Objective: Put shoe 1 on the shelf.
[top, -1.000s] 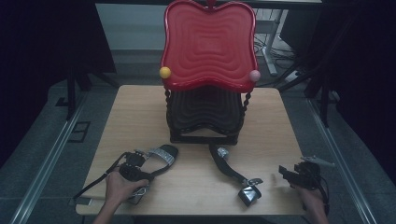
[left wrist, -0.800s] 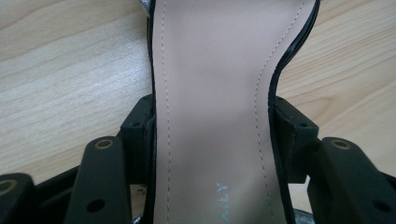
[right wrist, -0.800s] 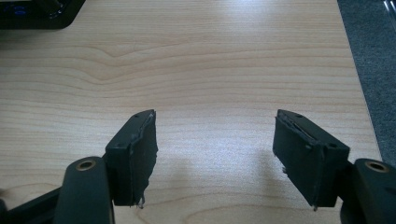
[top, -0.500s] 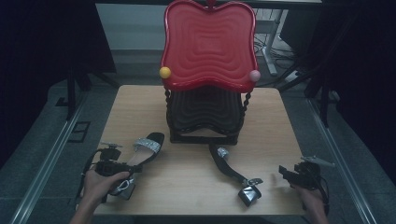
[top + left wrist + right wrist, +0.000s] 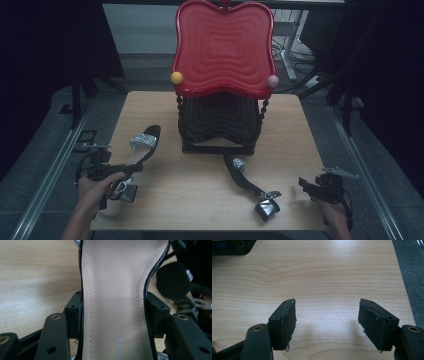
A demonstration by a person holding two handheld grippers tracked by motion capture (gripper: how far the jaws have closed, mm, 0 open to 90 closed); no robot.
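Wood made up the top of the big table (image 5: 150, 105). At its back stood a black rack (image 5: 220, 125) with a wavy red tray (image 5: 223, 47) leaning up on top. A yellow ball (image 5: 176, 77) and a pink ball (image 5: 272, 80) sat at the tray's lower corners.

One black sandal (image 5: 141, 150) with a shiny silver strap (image 5: 141, 141) was at the left side of the table. The left gripper (image 5: 131, 169) squeezed it across the middle, one jaw on each side of the tan inner sole (image 5: 115, 290). The other sandal (image 5: 250, 187) lay flat near the front of the table, just ahead of the rack.

The right gripper (image 5: 306, 183) was at the front right corner, well apart from that sandal. Its jaws were spread wide with nothing between them, just bare wood below.
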